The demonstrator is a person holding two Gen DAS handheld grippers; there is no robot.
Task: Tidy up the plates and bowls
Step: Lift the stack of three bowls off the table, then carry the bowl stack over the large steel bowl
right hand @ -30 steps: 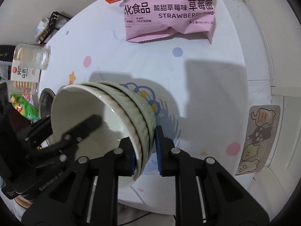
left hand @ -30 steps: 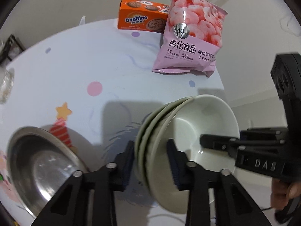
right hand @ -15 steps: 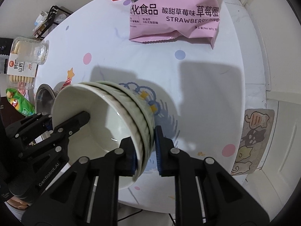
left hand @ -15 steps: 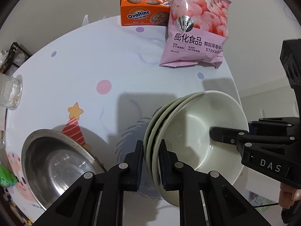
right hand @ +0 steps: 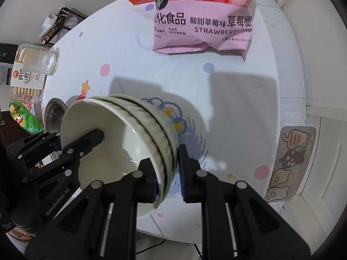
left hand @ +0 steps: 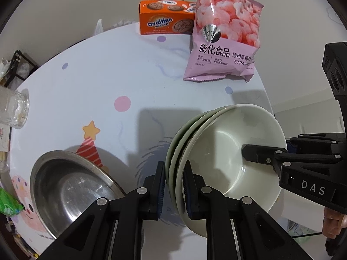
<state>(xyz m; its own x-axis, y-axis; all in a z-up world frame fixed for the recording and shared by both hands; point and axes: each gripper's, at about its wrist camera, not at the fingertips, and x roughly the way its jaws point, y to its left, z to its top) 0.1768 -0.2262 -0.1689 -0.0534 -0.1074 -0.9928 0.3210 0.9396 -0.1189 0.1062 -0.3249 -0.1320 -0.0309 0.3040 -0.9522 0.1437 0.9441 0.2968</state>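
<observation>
Counting up now: three pale bowls [left hand: 227, 151] nested in one tilted stack, rims showing one behind another. One steel bowl [left hand: 69, 186] sits at the near left. Far side, one pink snack bag [left hand: 223, 43] and one orange biscuit box [left hand: 164, 19] just left of it. Out on the left edge, one clear tub of biscuits [right hand: 32, 69], and nearer than that, one green packet [right hand: 23, 117]. Two grippers on show: the left gripper [left hand: 173, 186] and the right gripper [right hand: 167, 173], each with two black fingers. One patterned mat [right hand: 290, 162] lies on the floor, right.
</observation>
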